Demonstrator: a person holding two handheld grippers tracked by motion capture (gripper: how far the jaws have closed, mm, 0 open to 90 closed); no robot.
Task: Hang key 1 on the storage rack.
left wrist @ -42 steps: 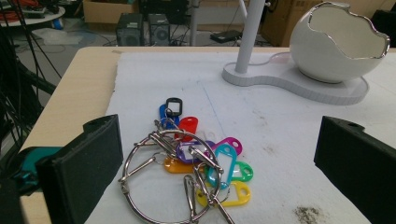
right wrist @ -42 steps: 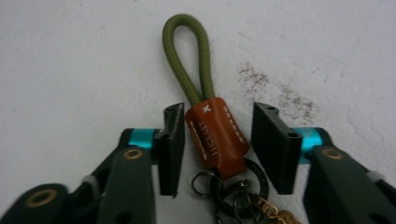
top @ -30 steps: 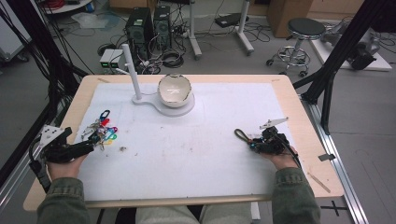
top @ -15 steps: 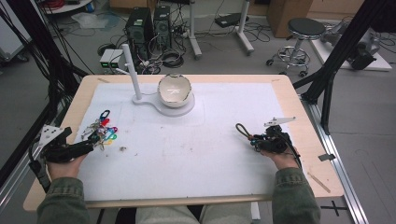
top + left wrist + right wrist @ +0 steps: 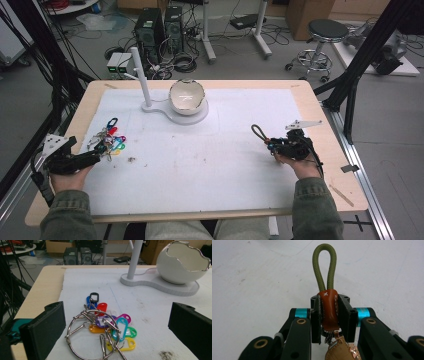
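Right gripper (image 5: 329, 315) clamped on a key fob (image 5: 329, 310), pads pressed against its brown leather sleeve. Seen up close from the right gripper view: olive-green cord loop standing out past the jaws, white cross stitch on the leather, a metal ring and tan leather tab hanging behind. From the high view, just a small dark loop (image 5: 259, 133) poking out toward the table's middle from the right gripper (image 5: 272, 146), at the right side of the white mat (image 5: 210, 165).

Left gripper (image 5: 102, 154) wide open, holding nothing, at the mat's left edge. Between its spread jaws in the left gripper view: a key ring bunch (image 5: 105, 332), large steel ring with clips and plastic tags in blue, black, red, purple, pink, teal, green, yellow, orange. Farther back, a white eggshell-shaped bowl (image 5: 182, 263) on a white stand (image 5: 160, 285) with an upright post.
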